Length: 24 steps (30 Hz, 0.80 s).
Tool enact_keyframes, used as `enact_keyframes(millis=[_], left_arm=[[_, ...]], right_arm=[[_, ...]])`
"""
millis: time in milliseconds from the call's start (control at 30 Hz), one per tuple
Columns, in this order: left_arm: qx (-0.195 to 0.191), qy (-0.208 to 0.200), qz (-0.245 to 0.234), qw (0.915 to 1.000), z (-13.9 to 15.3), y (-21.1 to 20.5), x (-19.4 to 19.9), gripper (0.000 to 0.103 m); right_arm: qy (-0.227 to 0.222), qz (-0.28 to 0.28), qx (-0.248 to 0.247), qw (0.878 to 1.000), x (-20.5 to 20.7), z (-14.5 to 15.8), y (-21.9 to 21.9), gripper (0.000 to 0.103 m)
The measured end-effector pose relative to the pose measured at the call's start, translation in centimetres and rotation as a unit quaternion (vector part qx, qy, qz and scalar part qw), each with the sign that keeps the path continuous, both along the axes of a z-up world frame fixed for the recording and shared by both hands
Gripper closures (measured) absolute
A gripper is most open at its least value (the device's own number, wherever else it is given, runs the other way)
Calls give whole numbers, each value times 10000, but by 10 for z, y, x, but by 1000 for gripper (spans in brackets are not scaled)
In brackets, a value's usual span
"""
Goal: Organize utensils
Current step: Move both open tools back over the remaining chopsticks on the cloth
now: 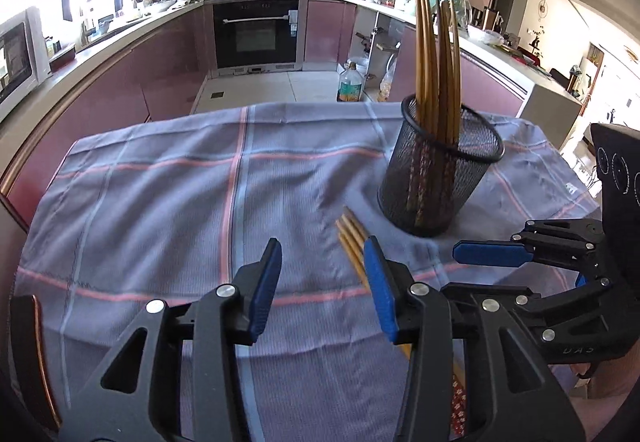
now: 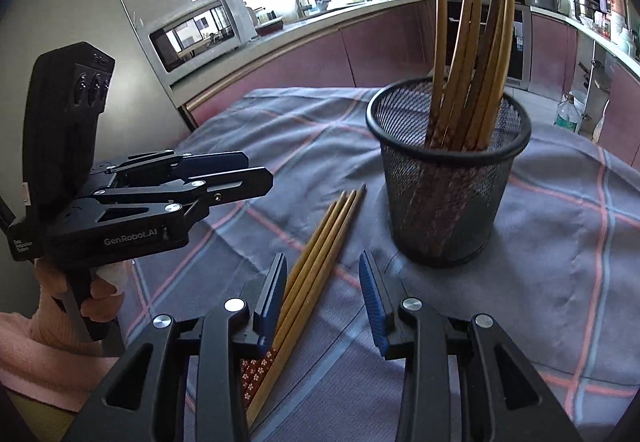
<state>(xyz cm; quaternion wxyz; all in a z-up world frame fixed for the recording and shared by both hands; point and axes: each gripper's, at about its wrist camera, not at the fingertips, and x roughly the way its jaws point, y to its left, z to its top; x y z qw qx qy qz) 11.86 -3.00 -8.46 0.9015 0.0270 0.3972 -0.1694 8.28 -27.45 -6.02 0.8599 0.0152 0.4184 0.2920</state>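
A: While you've got both grippers low over the cloth [image 2: 560, 242], call the step: pickup of the loose chopsticks [image 2: 320, 242], I'd say. Most sticks are already upright in the mesh cup [image 2: 444, 202]; this bunch lies flat just beside it, tips toward the cup.

B: Gripper states?

A: Right gripper [image 2: 323, 298]: jaws apart, bunch running between them, hugging your left pad, nothing clamped. Left gripper [image 1: 324, 282]: jaws apart too, empty, bare cloth between them; the bunch passes under its right finger [image 1: 380, 282].

B: Next move?

A: Judgement only: right needs to centre on the bunch, drop till pads straddle it, then squeeze. Thin round-ish sticks on soft cloth, so they'll prob roll or fan out; grip nearer the patterned ends, which look thicker.

B: Materials?

A: Sticks: tan wood or bamboo, smooth, tapered, red floral print at the butt ends. Cup: black wire mesh, round, rolled rim, see-through. Cloth: grey-blue weave w/ pink and pale blue check lines, wrinkled. Pads: blue, ribbed.
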Motion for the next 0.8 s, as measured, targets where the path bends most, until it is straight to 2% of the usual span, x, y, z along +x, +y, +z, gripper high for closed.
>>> enact_keyframes(millis=[100, 267, 800], left_arm=[[-69, 193, 10, 9998, -16, 1, -6, 61], [-73, 297, -14, 9995, -30, 0, -14, 61], [-67, 496, -207, 9985, -39, -18, -20, 58]], right_arm=[[126, -12, -96, 9999, -2, -11, 8, 68], [156, -93, -314, 9993, -6, -18, 15, 68], [144, -235, -576, 9980, -9, -28, 18, 68]])
